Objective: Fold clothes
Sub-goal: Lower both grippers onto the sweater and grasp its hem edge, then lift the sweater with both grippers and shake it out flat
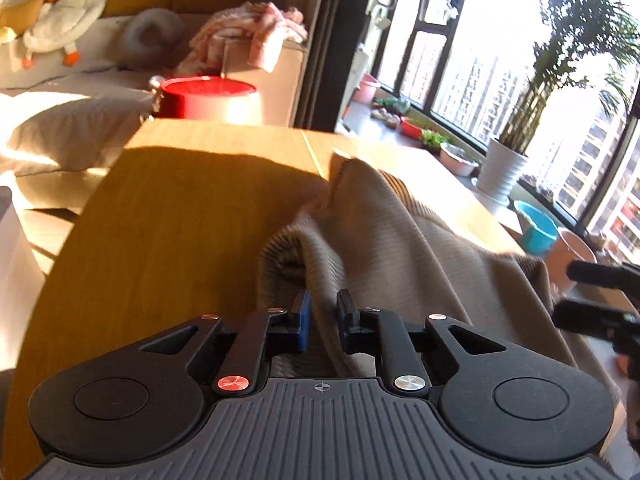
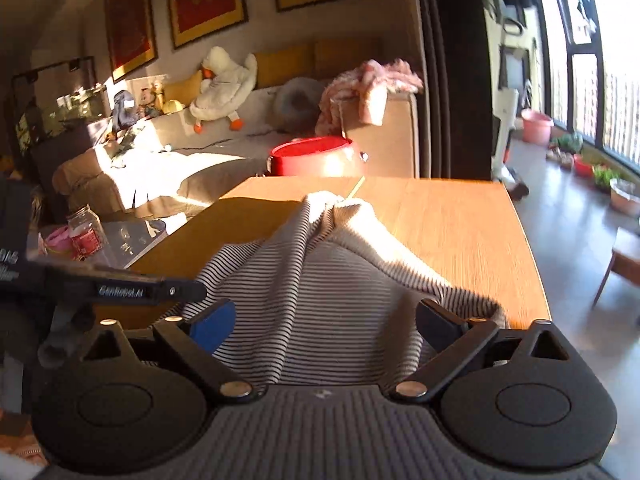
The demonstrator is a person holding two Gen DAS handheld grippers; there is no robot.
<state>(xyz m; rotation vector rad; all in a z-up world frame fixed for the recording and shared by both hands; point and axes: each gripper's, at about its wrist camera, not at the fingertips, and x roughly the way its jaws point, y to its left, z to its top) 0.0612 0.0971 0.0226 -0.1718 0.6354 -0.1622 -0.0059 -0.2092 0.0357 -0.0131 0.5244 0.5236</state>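
Both cameras sit low and close behind their grippers, facing along the wooden surface (image 1: 168, 208) toward the sofa (image 2: 224, 148). Left view angles rightward to the windows. Both views share the striped garment (image 2: 304, 280), red basin (image 1: 208, 98) and plush goose (image 2: 222, 88).

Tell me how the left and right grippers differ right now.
The left gripper is pinched shut on a fold of the striped garment; the right gripper stands wide open, the cloth lying loose between its fingers. The left lifts its fold off the table; the right grips nothing. Both point across the same garment.
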